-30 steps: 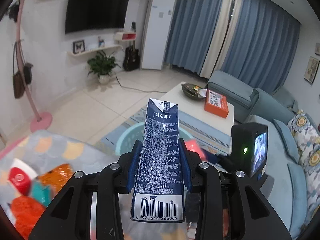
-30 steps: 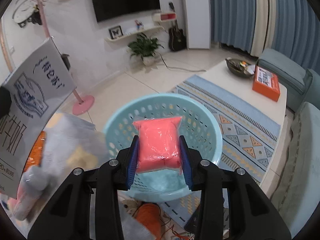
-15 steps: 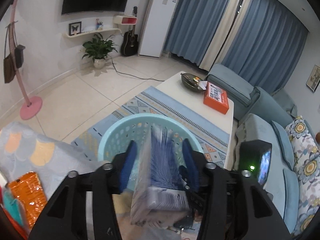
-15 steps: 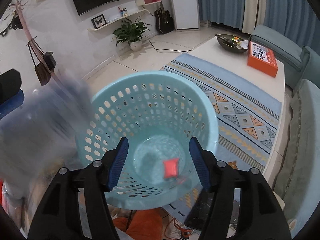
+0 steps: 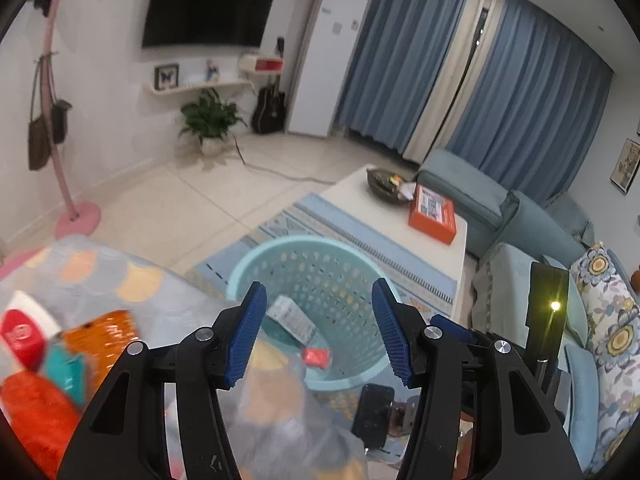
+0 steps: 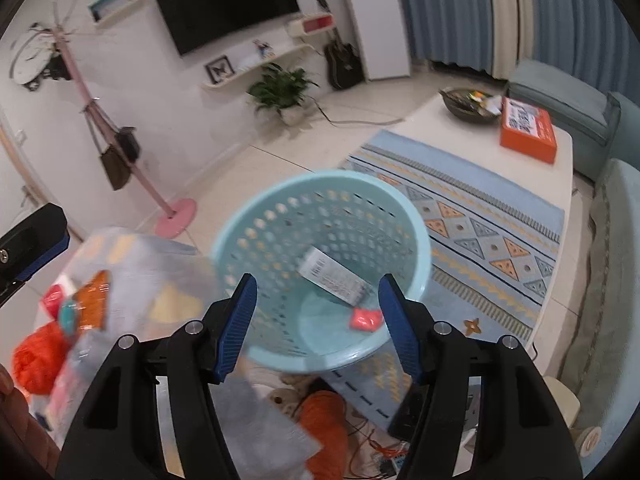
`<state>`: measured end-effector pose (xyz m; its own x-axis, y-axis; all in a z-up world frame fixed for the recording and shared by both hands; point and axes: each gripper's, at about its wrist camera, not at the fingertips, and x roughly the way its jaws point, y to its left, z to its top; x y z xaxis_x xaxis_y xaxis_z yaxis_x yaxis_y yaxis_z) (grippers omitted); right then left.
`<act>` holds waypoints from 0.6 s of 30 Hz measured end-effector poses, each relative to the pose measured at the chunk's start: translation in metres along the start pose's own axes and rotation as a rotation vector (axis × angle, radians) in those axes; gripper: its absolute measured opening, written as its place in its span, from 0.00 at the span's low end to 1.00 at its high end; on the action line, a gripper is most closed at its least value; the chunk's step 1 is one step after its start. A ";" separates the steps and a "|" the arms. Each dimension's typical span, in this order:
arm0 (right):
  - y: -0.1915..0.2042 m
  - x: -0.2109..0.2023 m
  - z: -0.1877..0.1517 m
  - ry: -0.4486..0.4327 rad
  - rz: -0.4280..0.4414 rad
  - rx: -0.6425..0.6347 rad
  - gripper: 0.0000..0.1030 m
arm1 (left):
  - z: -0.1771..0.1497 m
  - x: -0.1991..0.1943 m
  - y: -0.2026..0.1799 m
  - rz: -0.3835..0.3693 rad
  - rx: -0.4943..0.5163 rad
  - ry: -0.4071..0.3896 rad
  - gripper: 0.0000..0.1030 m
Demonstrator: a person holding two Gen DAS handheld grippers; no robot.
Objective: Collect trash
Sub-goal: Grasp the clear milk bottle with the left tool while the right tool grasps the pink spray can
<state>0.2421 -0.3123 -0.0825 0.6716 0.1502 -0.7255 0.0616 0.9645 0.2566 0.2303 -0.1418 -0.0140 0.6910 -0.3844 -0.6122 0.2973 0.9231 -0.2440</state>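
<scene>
A light blue perforated basket point(image 5: 344, 248) point(image 6: 416, 224) stands on the floor. Inside it lie a milk carton point(image 5: 291, 317) point(image 6: 334, 277) and a small red packet point(image 5: 317, 357) point(image 6: 364, 319). My left gripper point(image 5: 318, 334) is open and empty above the basket's near rim. My right gripper point(image 6: 318, 326) is open and empty, also above the basket. More trash lies on the patterned blanket point(image 5: 100, 276) at the left: an orange wrapper point(image 5: 102, 336) point(image 6: 94, 300), a red and white packet point(image 5: 22, 330), a teal item point(image 5: 66, 368) and an orange-red bag point(image 5: 30, 412) point(image 6: 38, 356).
A patterned rug point(image 6: 488, 216) and a white coffee table point(image 5: 400, 220) with an orange box point(image 5: 433, 213) and a dark bowl point(image 5: 386, 182) lie beyond the basket. A blue sofa point(image 5: 560, 320) is at right. A pink coat stand point(image 5: 60, 152) is at left. A phone point(image 5: 374, 408) lies below.
The left gripper opened and dropped the milk carton into the basket. The right gripper opened and dropped the red packet into the basket. Both now hover empty over it.
</scene>
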 end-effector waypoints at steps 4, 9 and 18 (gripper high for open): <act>0.030 -0.035 -0.005 -0.047 0.056 -0.051 0.58 | -0.003 -0.051 0.001 0.039 0.007 -0.070 0.52; 0.074 -0.073 -0.016 -0.090 0.129 -0.129 0.62 | -0.018 -0.114 0.016 0.093 -0.010 -0.142 0.52; 0.151 -0.105 -0.048 -0.106 0.216 -0.271 0.65 | -0.066 -0.200 0.090 0.287 -0.112 -0.177 0.62</act>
<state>0.1455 -0.1722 0.0018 0.7214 0.3473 -0.5991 -0.2784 0.9376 0.2083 0.0748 0.0192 0.0366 0.8421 -0.0964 -0.5307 0.0070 0.9858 -0.1680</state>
